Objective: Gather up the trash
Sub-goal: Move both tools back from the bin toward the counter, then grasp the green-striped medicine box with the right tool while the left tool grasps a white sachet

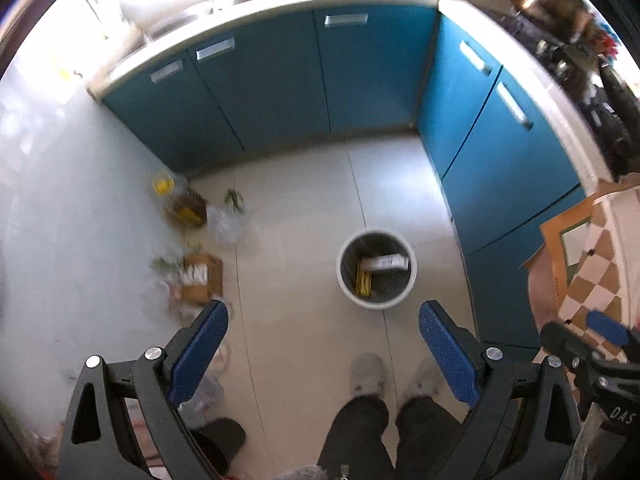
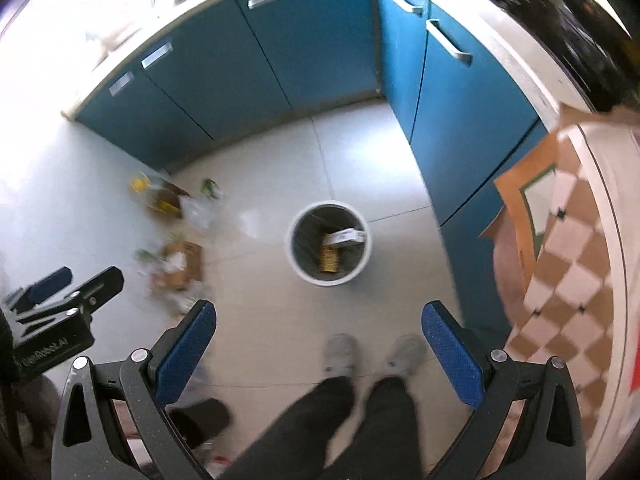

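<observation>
The blue cabinets [image 1: 280,92] wrap two sides of a pale tiled floor [image 1: 300,200], and the person's legs [image 1: 384,432] and slippers stand at the near edge. Out on the floor, clear of the cabinets, sits a round white bin [image 1: 376,270] with a white carton [image 1: 384,263] and a yellow packet [image 1: 363,282] already in it.

The trash not yet collected lies along the left wall, well apart from the bin. A flat cardboard box [image 1: 202,278] looks light and stiff; I would pinch it by an edge or a raised flap, since the broad face offers nothing to close on. Around it and further back, clear plastic bags [image 1: 230,222] look soft, light and slippery, so a bunched fold would hold better than a single layer. The oil bottle [image 1: 182,202] with its yellow cap seems the heaviest piece and smooth-sided; the neck or handle is the likely hold, though whether it counts as trash I cannot tell. A small green scrap [image 1: 235,199] is too blurred to name.

The left hand-held gripper [image 1: 323,322] and right hand-held gripper [image 2: 319,320] both hang above the floor with jaws spread wide, holding nothing.
</observation>
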The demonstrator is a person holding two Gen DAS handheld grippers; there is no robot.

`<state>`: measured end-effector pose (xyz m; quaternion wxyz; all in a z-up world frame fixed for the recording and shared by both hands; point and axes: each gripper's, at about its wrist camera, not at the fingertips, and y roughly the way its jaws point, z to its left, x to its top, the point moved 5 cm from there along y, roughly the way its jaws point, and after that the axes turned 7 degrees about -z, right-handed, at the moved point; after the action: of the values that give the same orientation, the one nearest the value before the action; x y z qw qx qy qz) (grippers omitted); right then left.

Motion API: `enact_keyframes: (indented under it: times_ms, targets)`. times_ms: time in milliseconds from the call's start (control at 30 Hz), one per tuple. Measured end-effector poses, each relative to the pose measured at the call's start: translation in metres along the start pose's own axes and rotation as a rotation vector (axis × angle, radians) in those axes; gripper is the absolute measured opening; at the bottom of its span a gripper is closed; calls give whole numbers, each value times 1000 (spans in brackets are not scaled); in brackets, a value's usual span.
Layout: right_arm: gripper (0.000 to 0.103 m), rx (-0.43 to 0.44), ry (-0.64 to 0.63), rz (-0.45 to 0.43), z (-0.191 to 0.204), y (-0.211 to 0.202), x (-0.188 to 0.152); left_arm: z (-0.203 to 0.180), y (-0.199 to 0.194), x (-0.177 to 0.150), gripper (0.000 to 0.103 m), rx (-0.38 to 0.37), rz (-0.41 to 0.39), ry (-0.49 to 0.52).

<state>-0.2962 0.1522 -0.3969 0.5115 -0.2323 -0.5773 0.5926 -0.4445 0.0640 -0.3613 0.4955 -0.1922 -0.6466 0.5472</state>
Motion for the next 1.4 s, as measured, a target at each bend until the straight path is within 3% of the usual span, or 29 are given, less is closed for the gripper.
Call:
enact_keyframes:
  times_ms: [200, 367, 467, 600, 700, 833, 900, 1033, 1067, 1133, 1233, 1400]
  targets:
    - [103, 23, 169, -73, -42, -72, -15, -69, -53, 27, 98, -24, -119, 129]
    - [103, -59, 373, -186, -137, -143, -40, -177, -95, 25, 98, -129, -163, 265]
    - [103, -149, 562, -258, -225, -194, -80, -261, -120, 10, 98, -194, -191, 386]
    - [103, -291, 813, -318, -343, -253, -163, -370, -154, -26, 98, -265, -195, 534]
    - [103, -427, 1062, -328, -437, -281, -256, -448, -175, -65, 98, -299, -178, 632]
    - [103, -514, 1409, -303, -534, -288, -363, -539, -187, -119, 98, -304, -140, 741]
    - [103, -524, 1504, -292, -567, -279, -390, -578, -188, -150, 98, -310, -87, 786]
    - [103, -477, 1528, -251, -622, -251, -404, -628, -184, -193, 98, -328, 21, 830]
    - [97, -466, 1515, -230, -627, -244, -403, -640, -182, -205, 98, -340, 57, 836]
    - [87, -486, 1460, -182, -637, -237, -404, -660, -177, -224, 96, -373, 146, 826]
    - [85, -507, 1315, -175, -640, -245, -406, -681, -165, -247, 96, -437, 279, 781]
    - [82, -543, 1250, -178, -651, -267, -446, -713, -140, -276, 78, -453, 390, 770]
